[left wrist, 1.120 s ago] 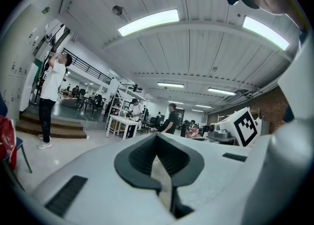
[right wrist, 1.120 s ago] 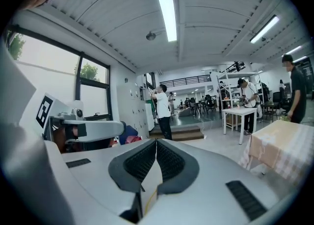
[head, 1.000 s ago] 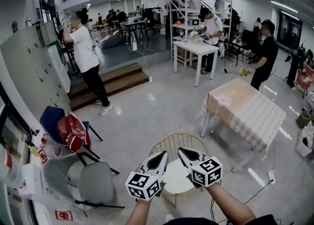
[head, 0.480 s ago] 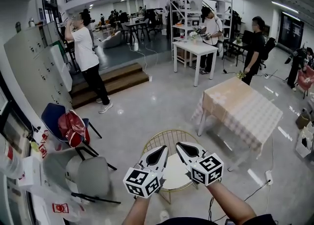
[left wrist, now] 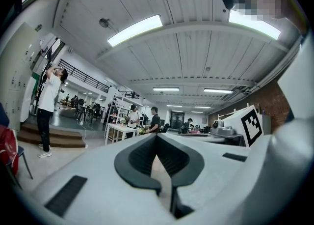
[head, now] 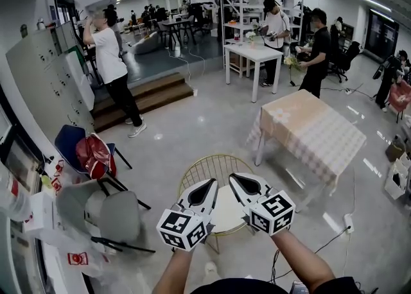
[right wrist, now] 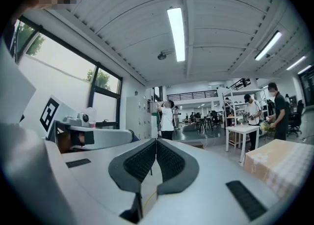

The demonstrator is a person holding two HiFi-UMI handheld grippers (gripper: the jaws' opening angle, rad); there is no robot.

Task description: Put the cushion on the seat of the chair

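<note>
Grey polished floor fills a big open hall, and the head view looks down on it from above. At six o'clock of this view, directly below me, stands the chair (head: 215, 172) with a round back of thin gold wire. The cushion (head: 229, 216), white and round, shows between my two claws. It seems to lie on the seat of this chair, but my claws cover its sides, so I cannot be fully sure.

My left claw (head: 207, 189) hangs above the left part of the seat and my right claw (head: 240, 182) above the right part. Both point to twelve o'clock, near each other but apart. In the left gripper view the jaws of the left claw (left wrist: 157, 136) are pressed together at their tips and hold nothing. In the right gripper view the right claw (right wrist: 156, 141) is the same: tips together, nothing between them.

From the chair, at two o'clock, a table with checked cloth (head: 321, 138) stands near. At nine o'clock is a grey chair (head: 121, 217), and at ten o'clock a blue chair (head: 66, 145) which carries a red bag (head: 95, 158). At eleven o'clock, well apart, a person in a white shirt (head: 108, 58) stands by wooden steps (head: 151, 99). At one o'clock, far away, a white table (head: 253, 54) has a person in black clothes (head: 316, 49) beside it.
</note>
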